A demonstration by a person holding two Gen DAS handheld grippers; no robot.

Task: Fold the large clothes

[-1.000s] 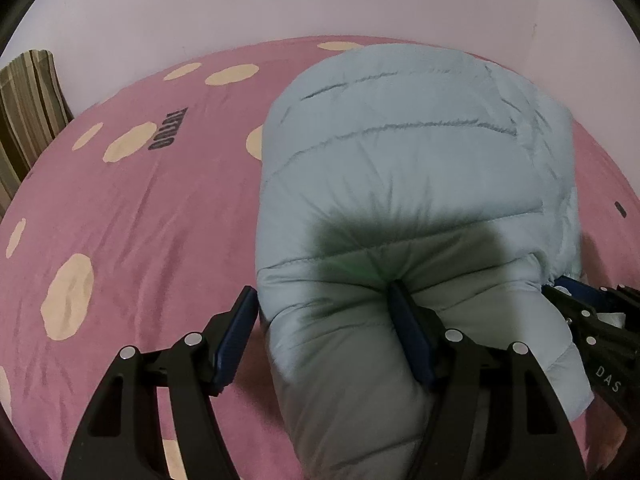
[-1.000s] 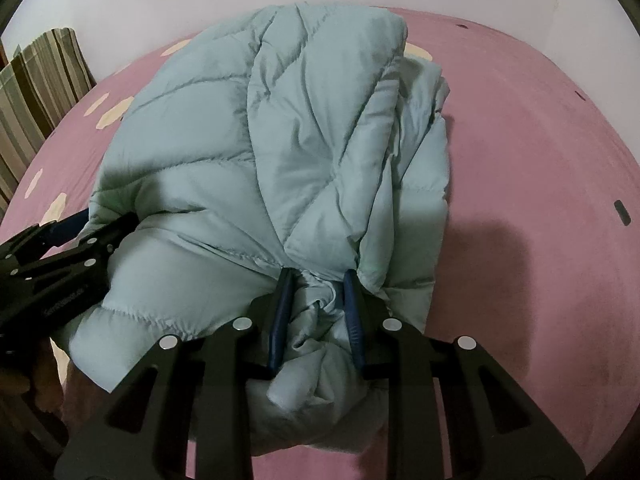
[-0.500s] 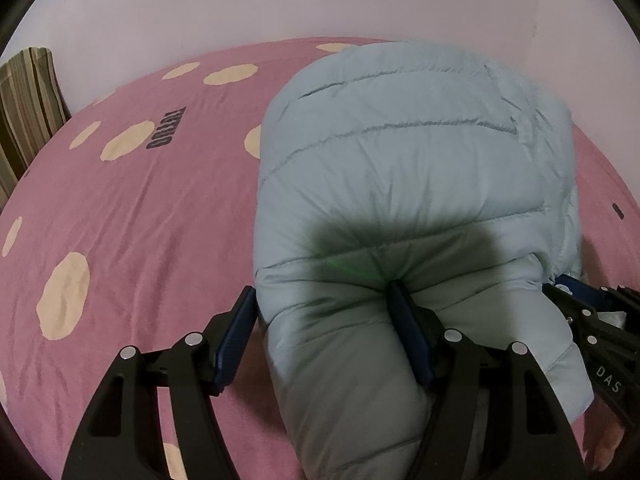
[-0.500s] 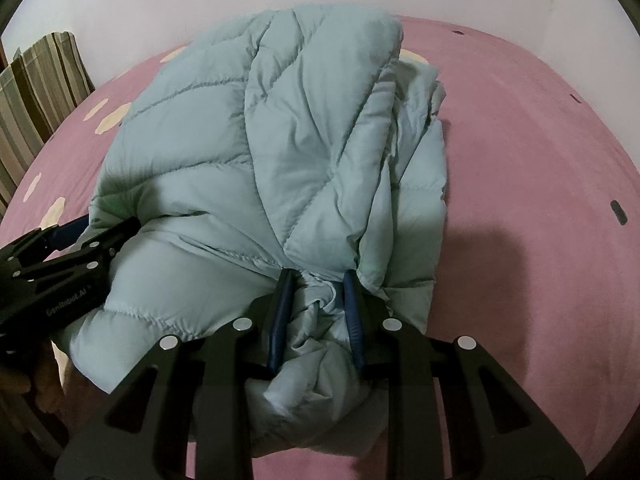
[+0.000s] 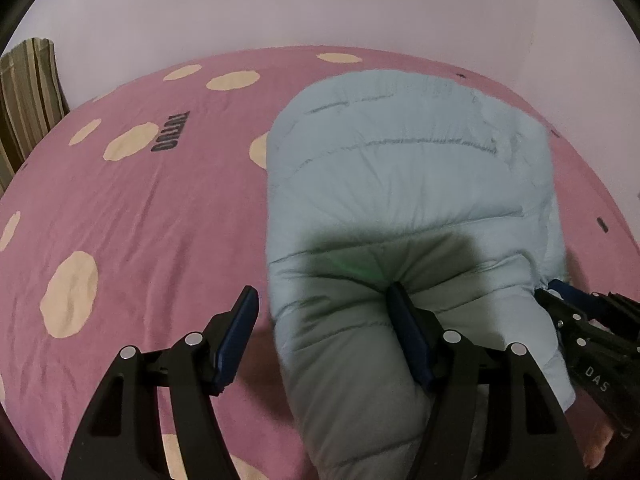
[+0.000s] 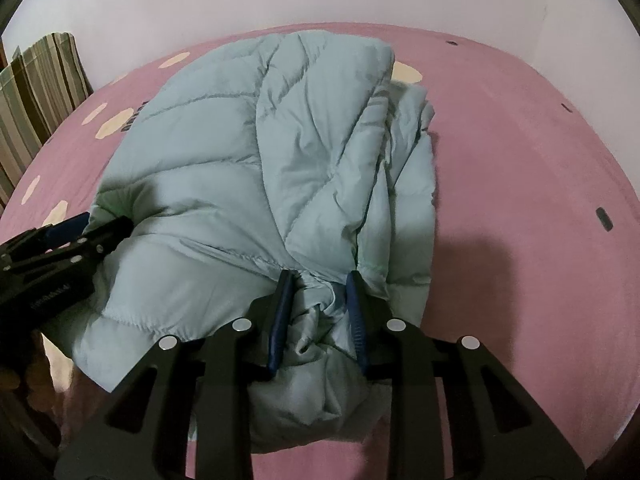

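A pale blue-green puffer jacket (image 5: 408,184) lies folded in a thick bundle on the pink bed (image 5: 140,208). My left gripper (image 5: 322,290) is open at its near left corner. Its right finger (image 5: 404,320) is sunk into the padding, while its left finger (image 5: 236,328) stands clear over the sheet. My right gripper (image 6: 319,276) holds a bunched fold of the jacket (image 6: 280,152) at the near right corner. Its jaws are opening, and the fabric still fills the gap and touches both pads. Each gripper shows at the edge of the other's view: right gripper (image 5: 560,292), left gripper (image 6: 100,228).
The pink bedsheet has cream spots (image 5: 72,292) and dark lettering (image 5: 170,132). A striped pillow (image 6: 40,88) leans at the far left against the pale wall (image 5: 320,4). Bare sheet (image 6: 520,160) lies to the right of the jacket.
The right gripper's jaws have spread slightly around the bunched fabric. The jacket and the left gripper sit about where they were.
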